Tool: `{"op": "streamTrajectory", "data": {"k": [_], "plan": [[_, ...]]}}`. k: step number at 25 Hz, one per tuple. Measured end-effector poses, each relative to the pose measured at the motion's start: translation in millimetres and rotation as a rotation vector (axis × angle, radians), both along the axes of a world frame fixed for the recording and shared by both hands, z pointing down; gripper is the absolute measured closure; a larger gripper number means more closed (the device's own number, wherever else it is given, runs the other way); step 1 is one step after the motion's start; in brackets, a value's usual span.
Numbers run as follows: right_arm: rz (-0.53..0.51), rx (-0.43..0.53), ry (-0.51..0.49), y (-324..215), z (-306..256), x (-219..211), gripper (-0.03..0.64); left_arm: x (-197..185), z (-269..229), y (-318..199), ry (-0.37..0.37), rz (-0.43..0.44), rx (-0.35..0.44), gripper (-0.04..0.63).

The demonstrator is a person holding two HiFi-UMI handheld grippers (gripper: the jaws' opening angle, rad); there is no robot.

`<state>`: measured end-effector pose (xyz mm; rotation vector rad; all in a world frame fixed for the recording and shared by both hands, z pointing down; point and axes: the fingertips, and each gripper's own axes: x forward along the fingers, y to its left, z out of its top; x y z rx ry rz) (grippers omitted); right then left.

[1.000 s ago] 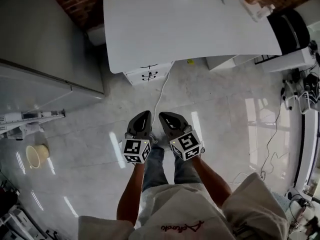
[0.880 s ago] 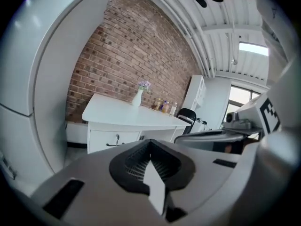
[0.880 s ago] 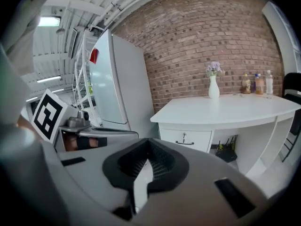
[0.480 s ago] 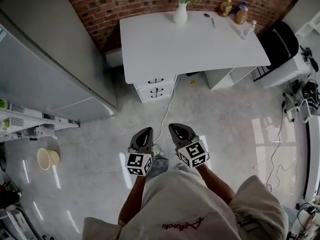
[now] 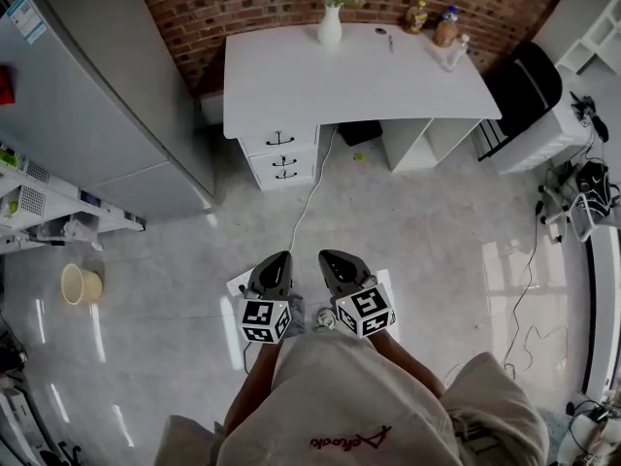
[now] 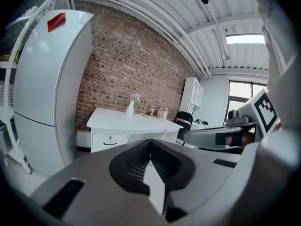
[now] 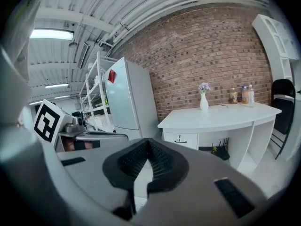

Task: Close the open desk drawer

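The white desk (image 5: 359, 76) stands against the brick wall, far ahead of me. Its drawer stack (image 5: 281, 158) sits under the left end, the fronts with black handles; from here I cannot tell which one stands out. The top drawer front (image 6: 109, 140) also shows in the left gripper view, and the drawer front (image 7: 180, 139) in the right gripper view. My left gripper (image 5: 275, 265) and right gripper (image 5: 335, 260) hang side by side over the floor, close to my body. Both are shut and empty, left gripper (image 6: 150, 147) and right gripper (image 7: 148, 147) pointing toward the desk.
A grey fridge (image 5: 107, 115) stands left of the desk, with a shelf rack (image 5: 49, 212) and a bucket (image 5: 80, 283) nearer. A white cable (image 5: 309, 197) runs across the floor from the desk. A vase (image 5: 330, 22) and bottles (image 5: 437, 22) are on the desk; a black chair (image 5: 524, 85) is at right.
The view has drawn back and up: the desk now shows whole and smaller. Both grippers rose with me and stay side by side, still shut and empty.
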<state>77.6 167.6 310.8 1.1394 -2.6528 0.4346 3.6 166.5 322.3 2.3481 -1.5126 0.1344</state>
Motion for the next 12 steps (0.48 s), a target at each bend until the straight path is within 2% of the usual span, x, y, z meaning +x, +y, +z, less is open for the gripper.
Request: {"op": "streamTrajectory", "data": {"k": [5, 12], "plan": [[0.018, 0.033, -0.028, 36.3, -11.2, 30.0, 0.6, 29.4, -11.4, 30.2, -0.017, 0.008, 0.039, 0.583], [0.014, 0.084, -0.029, 54.1, -21.3, 38.6, 0.6, 30.4, -21.9, 53.8, -0.028, -0.02, 0.078, 0.583]]}}
